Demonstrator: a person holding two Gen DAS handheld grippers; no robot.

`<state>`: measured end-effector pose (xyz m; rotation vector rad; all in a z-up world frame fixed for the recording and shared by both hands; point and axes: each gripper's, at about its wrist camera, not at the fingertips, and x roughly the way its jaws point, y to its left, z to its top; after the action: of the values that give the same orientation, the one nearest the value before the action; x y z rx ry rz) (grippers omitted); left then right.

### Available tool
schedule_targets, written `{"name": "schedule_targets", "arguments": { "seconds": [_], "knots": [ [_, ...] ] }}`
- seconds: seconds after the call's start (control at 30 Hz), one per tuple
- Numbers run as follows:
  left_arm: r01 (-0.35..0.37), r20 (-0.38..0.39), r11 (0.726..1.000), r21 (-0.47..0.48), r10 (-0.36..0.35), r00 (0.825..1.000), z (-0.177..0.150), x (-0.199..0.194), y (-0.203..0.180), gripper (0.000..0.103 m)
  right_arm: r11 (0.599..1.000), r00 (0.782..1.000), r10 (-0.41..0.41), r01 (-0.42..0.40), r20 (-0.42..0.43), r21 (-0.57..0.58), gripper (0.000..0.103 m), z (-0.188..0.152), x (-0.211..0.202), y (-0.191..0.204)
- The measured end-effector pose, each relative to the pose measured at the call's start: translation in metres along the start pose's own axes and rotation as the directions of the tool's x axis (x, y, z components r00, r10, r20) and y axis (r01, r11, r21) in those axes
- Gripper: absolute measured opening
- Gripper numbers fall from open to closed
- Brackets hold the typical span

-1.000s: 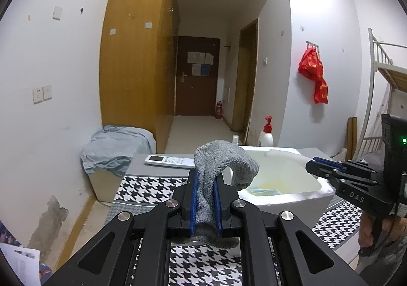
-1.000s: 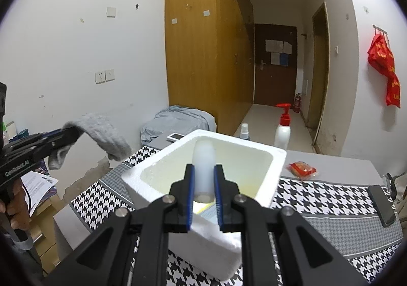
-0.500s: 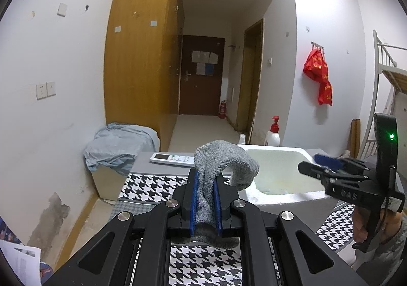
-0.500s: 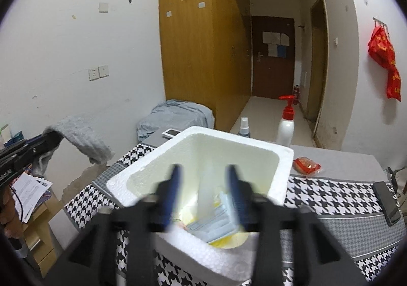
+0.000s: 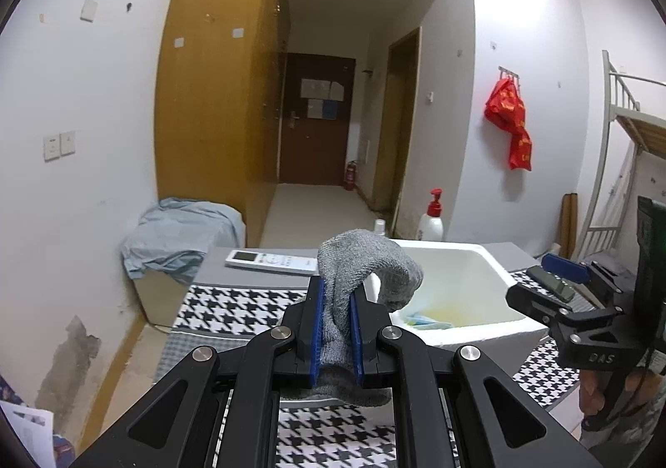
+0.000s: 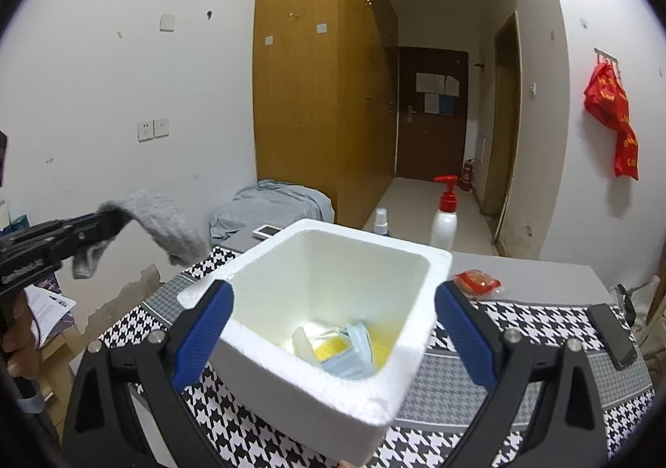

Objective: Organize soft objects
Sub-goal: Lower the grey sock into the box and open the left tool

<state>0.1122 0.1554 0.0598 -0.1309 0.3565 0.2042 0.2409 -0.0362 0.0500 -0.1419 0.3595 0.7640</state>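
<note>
Grey sock (image 5: 366,281) still to drop, clamped in left gripper (image 5: 336,333); right gripper (image 6: 333,326) fingers just spread, empty, over foam box (image 6: 333,397).

Fuzzy grey knit sock (image 5: 366,264), grainy matt white foam box (image 6: 308,385), woven houndstooth tablecloth (image 6: 520,314), glossy wood wardrobe (image 6: 316,93)

A dormitory-style living room opening onto a narrow corridor: a tall wooden wardrobe (image 5: 216,102) lines the left wall, a dark entrance door (image 5: 318,118) with paper notices closes the far end, and a small fire extinguisher (image 5: 351,175) stands beside it. A white metal bunk-bed ladder (image 5: 616,160) rises at right, a red bag (image 5: 510,122) hangs from wall hooks, and a houndstooth cloth (image 6: 537,326) covers the worktop
</note>
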Motion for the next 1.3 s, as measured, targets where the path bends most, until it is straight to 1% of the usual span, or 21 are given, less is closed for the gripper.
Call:
{"name": "schedule_targets", "arguments": {
  "seconds": [0.27,0.43,0.6,0.73,0.9,1.17,1.23,1.3],
  "knots": [
    [0.052,-0.004,0.998,0.031,-0.052,0.999,0.005,0.008,-0.018,0.012,0.998,0.998,-0.064,0.063,0.023,0.018,0.099,-0.004,-0.021,-0.014],
    [0.087,-0.014,0.995,0.043,-0.086,0.996,0.009,0.017,-0.032,0.012,0.994,0.995,-0.103,0.102,0.017,0.034,0.099,-0.009,-0.031,-0.024],
    [0.129,-0.048,0.990,0.056,-0.126,0.991,0.013,0.033,-0.047,0.012,0.989,0.990,-0.139,0.138,0.016,0.054,0.099,-0.016,-0.040,-0.035],
    [0.151,-0.057,0.986,0.072,-0.148,0.987,0.015,0.042,-0.060,0.012,0.982,0.984,-0.176,0.175,0.008,0.074,0.099,-0.020,-0.046,-0.044],
    [0.167,-0.076,0.983,0.081,-0.161,0.984,0.016,0.055,-0.071,0.012,0.973,0.977,-0.214,0.213,-0.001,0.093,0.099,-0.026,-0.053,-0.054],
    [0.159,-0.096,0.983,0.091,-0.150,0.984,0.019,0.076,-0.079,0.012,0.957,0.964,-0.266,0.265,-0.004,0.120,0.099,-0.038,-0.065,-0.071],
    [0.154,-0.106,0.985,0.080,-0.145,0.984,0.019,0.083,-0.080,0.012,0.952,0.960,-0.280,0.279,-0.010,0.122,0.099,-0.040,-0.066,-0.074],
    [0.141,-0.103,0.987,0.072,-0.133,0.986,0.020,0.087,-0.079,0.018,0.949,0.958,-0.288,0.287,-0.014,0.131,0.099,-0.042,-0.068,-0.076]
  ]
}}
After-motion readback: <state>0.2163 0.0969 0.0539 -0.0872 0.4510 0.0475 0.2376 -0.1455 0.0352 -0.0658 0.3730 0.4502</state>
